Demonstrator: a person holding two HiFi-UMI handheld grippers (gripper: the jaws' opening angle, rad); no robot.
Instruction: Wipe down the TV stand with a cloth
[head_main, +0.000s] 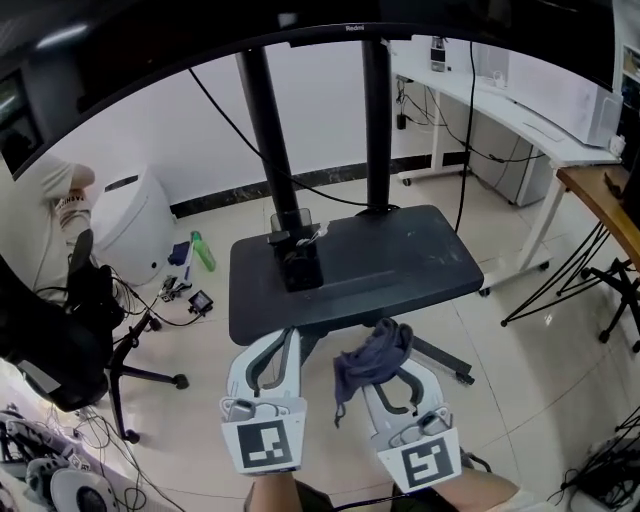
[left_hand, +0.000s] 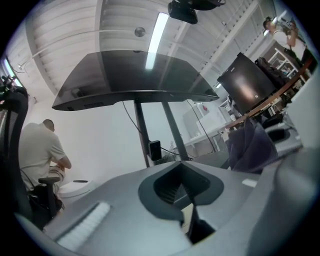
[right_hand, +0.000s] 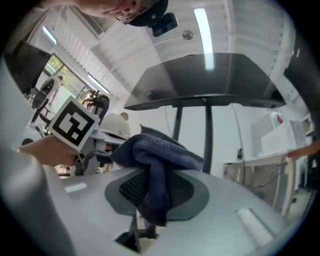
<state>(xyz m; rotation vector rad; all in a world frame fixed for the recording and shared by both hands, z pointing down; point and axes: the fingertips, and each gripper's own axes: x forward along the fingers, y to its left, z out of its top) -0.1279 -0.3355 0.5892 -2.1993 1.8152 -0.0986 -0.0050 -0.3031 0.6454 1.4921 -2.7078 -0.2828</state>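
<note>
Jaws of the right gripper (head_main: 392, 345) squeezed tight on a dark blue cloth (head_main: 365, 362), bunched up on top and hanging down over the pads. Cloth up in the air, just near of the front edge of the black TV stand shelf (head_main: 400, 265). Jaws of the left gripper (head_main: 292, 335) pressed together with nothing in them, tip at the shelf's near edge. Small black box (head_main: 300, 268) far left on the shelf, beside the left pole (head_main: 262, 110). "Redmi" in tiny letters on the bottom edge of the TV (head_main: 347, 29). Black-and-white square marks on both gripper cubes.
</note>
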